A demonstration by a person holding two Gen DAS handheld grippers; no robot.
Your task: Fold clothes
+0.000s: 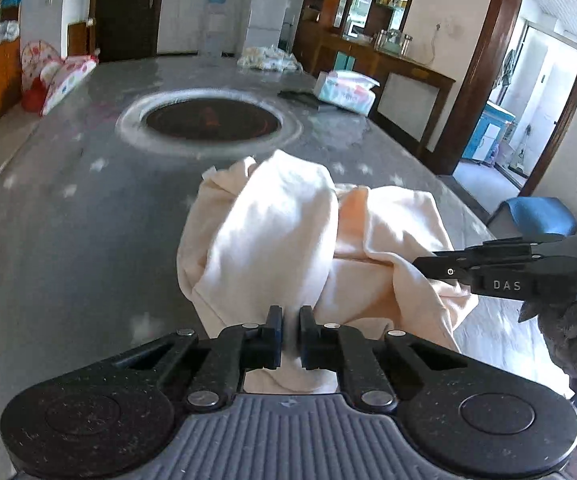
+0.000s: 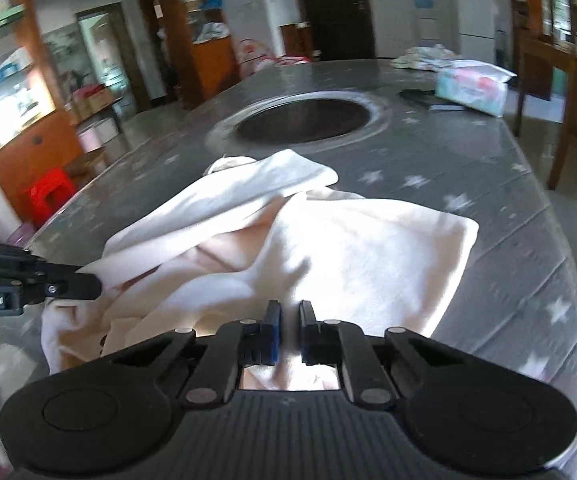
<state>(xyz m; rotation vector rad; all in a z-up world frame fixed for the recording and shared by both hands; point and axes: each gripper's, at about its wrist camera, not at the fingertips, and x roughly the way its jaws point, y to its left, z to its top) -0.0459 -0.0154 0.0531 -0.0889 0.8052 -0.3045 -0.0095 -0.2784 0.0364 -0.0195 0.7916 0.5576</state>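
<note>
A cream garment point(image 1: 272, 232) lies bunched on the grey star-patterned table point(image 1: 68, 216). My left gripper point(image 1: 290, 318) is shut on a near fold of it and lifts that part up. My right gripper point(image 2: 289, 314) is shut on another near edge of the same garment point(image 2: 348, 248). In the left wrist view the right gripper point(image 1: 420, 265) comes in from the right and pinches the cloth. In the right wrist view the left gripper point(image 2: 96, 284) comes in from the left, gripping the cloth.
A round dark opening point(image 1: 212, 120) with a metal rim sits in the table's middle. A tissue pack point(image 1: 346, 90), a dark flat object point(image 1: 300, 98) and a pile of small clothes point(image 1: 268, 58) lie at the far right. A wooden sideboard point(image 1: 408, 76) stands at right.
</note>
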